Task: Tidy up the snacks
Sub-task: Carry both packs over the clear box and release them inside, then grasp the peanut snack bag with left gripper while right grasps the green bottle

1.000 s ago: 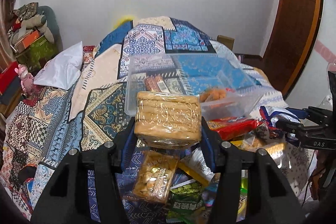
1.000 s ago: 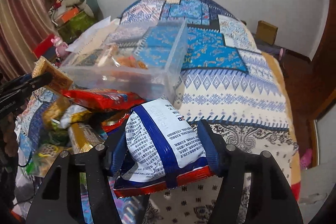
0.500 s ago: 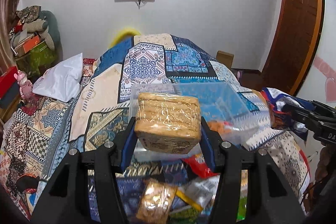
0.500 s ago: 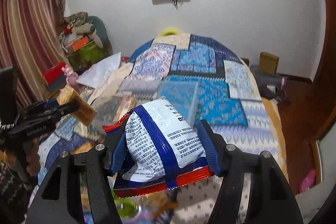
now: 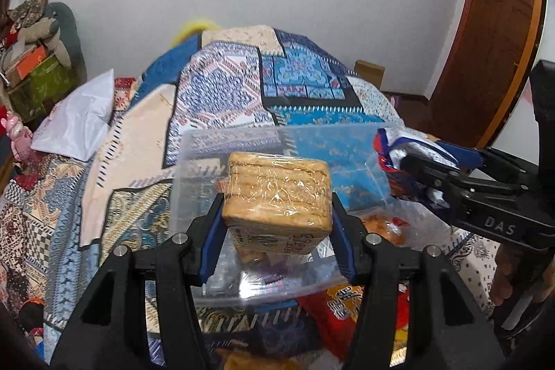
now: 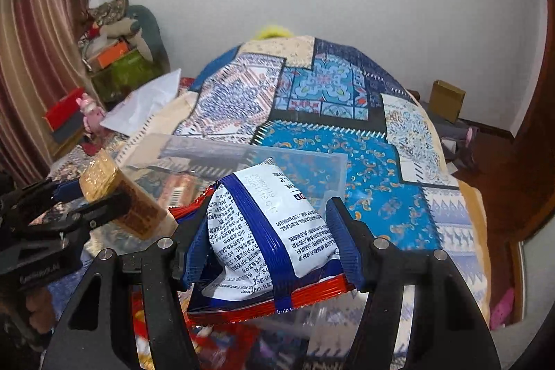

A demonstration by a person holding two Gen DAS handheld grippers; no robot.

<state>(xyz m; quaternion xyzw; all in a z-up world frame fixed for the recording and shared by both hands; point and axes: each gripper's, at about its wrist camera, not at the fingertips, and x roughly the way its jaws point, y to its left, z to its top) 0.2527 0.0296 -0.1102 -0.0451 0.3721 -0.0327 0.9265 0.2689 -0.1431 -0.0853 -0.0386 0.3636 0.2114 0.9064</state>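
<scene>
**Desk:** What did the two wrist views show?

**Photographer:** Both grippers were loaded above a clear plastic bin (image 5: 194,182) on a patchwork bedspread (image 5: 229,85). The left gripper (image 5: 275,214) pinched a cellophane-wrapped biscuit pack (image 5: 277,193) between its blue pads (image 5: 212,231), hanging over the bin's near left part. The right gripper (image 6: 267,231) clamped a white-and-blue snack bag (image 6: 263,227) by its sides, over the bin's right end.

**Desk:** And inside the bin?

**Photographer:** An orange snack packet (image 5: 381,224) lay at the near right, with a barcoded packet visible in the right wrist view; more could not be told through the plastic. A red snack bag (image 5: 333,311) and others lay outside, against the near wall.

**Desk:** How would the drop best have gone?

**Photographer:** Probably one item at a time. The biscuit pack looked rigid and brittle, so it was likely better lowered to the floor of the bin before the pads spread, not released from height. The bag was soft and puffy; it could have gone in afterward, to the right, beside the biscuits and not on them. The two grippers sat near each other over the bin, so staggering them would have avoided a knock.
</scene>
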